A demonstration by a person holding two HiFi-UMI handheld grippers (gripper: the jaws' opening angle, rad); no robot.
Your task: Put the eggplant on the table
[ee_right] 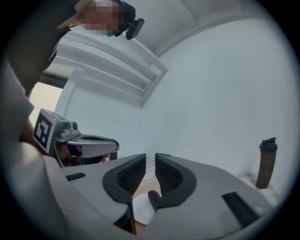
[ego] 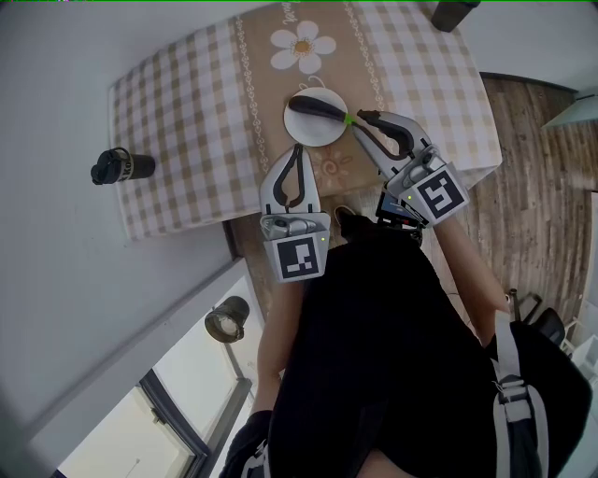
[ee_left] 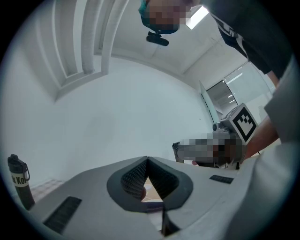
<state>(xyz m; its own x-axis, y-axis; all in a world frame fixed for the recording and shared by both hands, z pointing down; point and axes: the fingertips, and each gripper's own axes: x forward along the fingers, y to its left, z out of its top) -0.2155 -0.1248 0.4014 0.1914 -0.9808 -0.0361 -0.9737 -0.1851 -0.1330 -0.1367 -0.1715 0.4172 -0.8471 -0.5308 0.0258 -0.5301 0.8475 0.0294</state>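
Note:
A dark purple eggplant (ego: 318, 105) with a green stem lies on a white plate (ego: 301, 133) on the checked tablecloth. My right gripper (ego: 363, 117) reaches in from the right, its tips at the stem end, and it is shut on the eggplant. In the right gripper view the jaws (ee_right: 150, 157) stand almost together, with the eggplant's dark end (ee_right: 151, 197) against the right pad over the plate (ee_right: 139, 210). My left gripper (ego: 298, 149) hovers at the plate's near edge. It is shut (ee_left: 147, 159) with nothing in it.
A dark bottle (ego: 121, 166) stands left of the tablecloth and shows again at the left edge (ee_left: 18, 180). Another dark bottle (ego: 453, 13) stands at the table's far right corner (ee_right: 266, 161). The table's near edge runs just under both grippers. Wooden floor (ego: 523, 159) lies to the right.

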